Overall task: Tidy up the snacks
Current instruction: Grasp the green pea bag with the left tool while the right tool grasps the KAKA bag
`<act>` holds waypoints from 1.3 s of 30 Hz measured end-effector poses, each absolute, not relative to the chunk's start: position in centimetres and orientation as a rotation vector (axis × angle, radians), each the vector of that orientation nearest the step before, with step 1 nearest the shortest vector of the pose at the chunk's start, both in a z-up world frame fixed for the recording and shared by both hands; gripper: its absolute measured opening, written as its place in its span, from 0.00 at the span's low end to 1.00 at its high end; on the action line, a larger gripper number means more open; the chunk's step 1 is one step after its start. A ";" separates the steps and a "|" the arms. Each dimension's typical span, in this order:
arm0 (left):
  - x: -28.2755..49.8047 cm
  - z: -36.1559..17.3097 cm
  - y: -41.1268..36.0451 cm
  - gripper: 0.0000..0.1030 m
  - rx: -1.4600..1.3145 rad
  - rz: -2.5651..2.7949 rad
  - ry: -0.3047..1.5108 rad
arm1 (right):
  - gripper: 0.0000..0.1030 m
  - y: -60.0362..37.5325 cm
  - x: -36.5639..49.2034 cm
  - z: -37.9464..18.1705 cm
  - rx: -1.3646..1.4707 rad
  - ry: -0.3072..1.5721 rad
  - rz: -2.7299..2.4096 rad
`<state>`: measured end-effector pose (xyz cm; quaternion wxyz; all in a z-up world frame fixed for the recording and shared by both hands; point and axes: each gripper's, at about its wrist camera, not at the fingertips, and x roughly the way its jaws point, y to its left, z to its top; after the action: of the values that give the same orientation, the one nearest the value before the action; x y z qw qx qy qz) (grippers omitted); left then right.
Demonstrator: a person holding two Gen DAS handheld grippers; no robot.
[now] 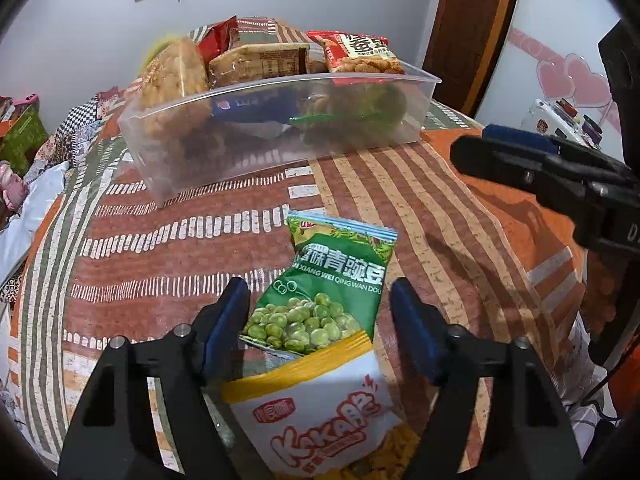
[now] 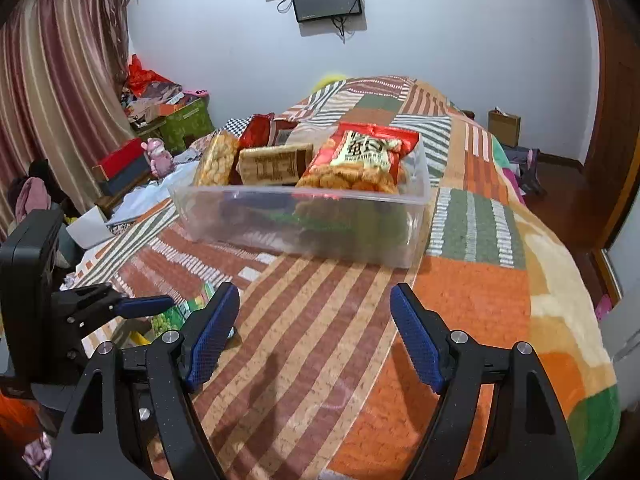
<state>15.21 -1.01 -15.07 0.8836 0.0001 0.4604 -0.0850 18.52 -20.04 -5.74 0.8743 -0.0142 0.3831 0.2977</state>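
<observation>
A green pea snack packet lies on the patchwork bedspread, overlapping a white and yellow snack bag. My left gripper is open, its blue pads on either side of the green packet. A clear plastic bin holds several snack packs further back; it also shows in the right wrist view. My right gripper is open and empty above the bedspread, short of the bin. It shows at the right of the left wrist view. The green packet peeks out at the left in the right wrist view.
The bedspread drops off at the right edge toward the floor. Boxes and clutter stand by the curtain at the left. A wooden door stands behind the bin. A white device lies at the right.
</observation>
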 end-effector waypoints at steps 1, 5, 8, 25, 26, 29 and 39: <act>15.2 -15.1 -1.1 0.58 0.005 -0.177 0.954 | 0.73 -20.0 18.4 -5.9 -0.031 0.801 0.620; 15.5 -14.8 -1.2 0.51 0.002 -0.189 0.943 | 0.73 -20.2 18.1 -6.1 -0.027 0.805 0.621; 15.6 -14.2 -1.2 0.43 -0.003 -0.194 0.930 | 0.73 -20.3 17.9 -6.1 -0.024 0.805 0.620; 11.0 -8.1 2.5 0.43 -0.063 -0.115 0.776 | 0.73 -18.3 14.1 -4.3 0.004 0.794 0.681; 10.3 -8.1 2.8 0.43 -0.063 -0.109 0.774 | 0.73 -18.0 13.8 -4.3 0.001 0.795 0.688; 8.3 -8.2 3.8 0.43 -0.066 -0.083 0.770 | 0.73 -16.5 12.7 -4.4 -0.015 0.802 0.714; 3.0 -10.1 7.5 0.43 -0.123 -0.010 0.796 | 0.73 -11.4 10.5 -6.8 -0.069 0.863 0.784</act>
<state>2.96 7.46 -10.08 0.9199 -0.0598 0.3875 -0.0049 10.52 -11.39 -6.75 0.8344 -0.0326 0.4072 0.3700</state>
